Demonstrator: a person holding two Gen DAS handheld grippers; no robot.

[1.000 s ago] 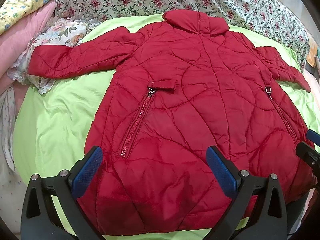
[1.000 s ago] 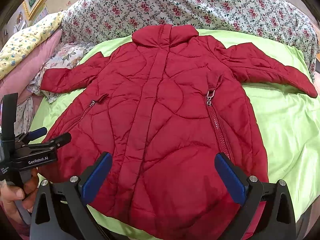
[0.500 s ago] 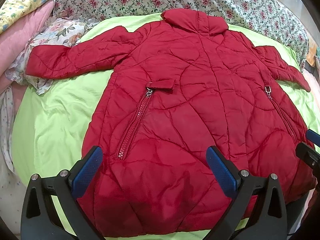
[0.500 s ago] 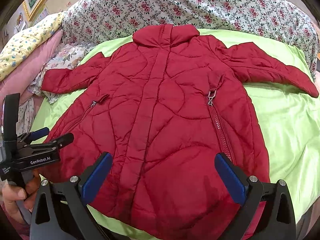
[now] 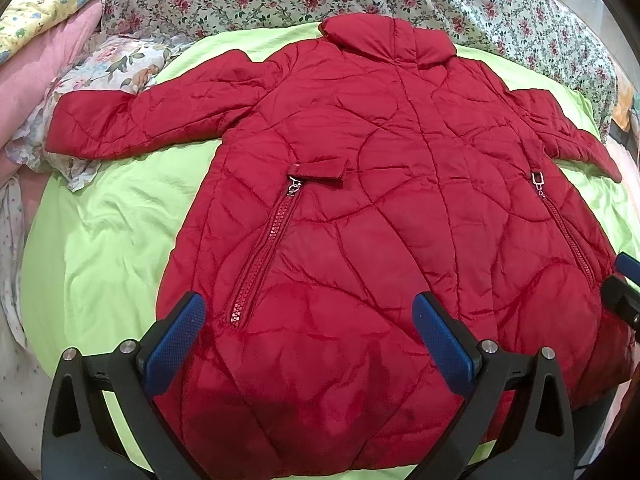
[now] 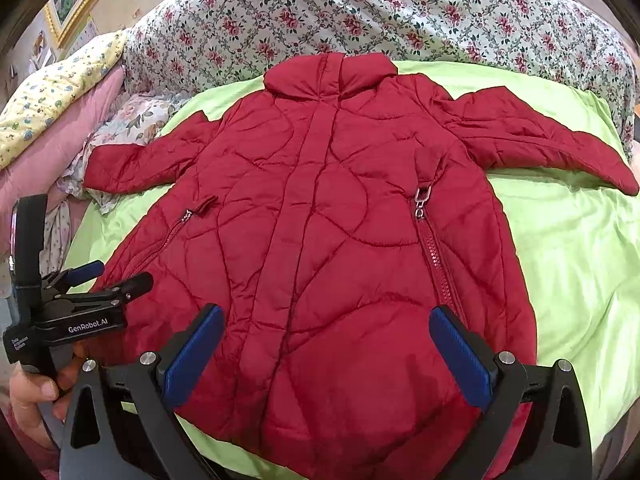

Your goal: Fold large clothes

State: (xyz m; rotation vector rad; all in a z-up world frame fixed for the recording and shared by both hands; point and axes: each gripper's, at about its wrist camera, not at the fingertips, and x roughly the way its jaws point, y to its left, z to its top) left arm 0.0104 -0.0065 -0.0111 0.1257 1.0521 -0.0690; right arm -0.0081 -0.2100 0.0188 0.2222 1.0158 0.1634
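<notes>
Two grippers, left gripper and right gripper, hover with jaws spread wide above a red coat; puffy, slick fabric ahead may slip a shallow pinch.

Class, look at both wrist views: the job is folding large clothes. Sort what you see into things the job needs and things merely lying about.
Needed for the job:
red quilted coat, spread flat
left gripper, open
right gripper, open
green sheet under the coat

Lying about:
floral quilt
pink pillow
yellow patterned pillow
crumpled floral cloth
</notes>
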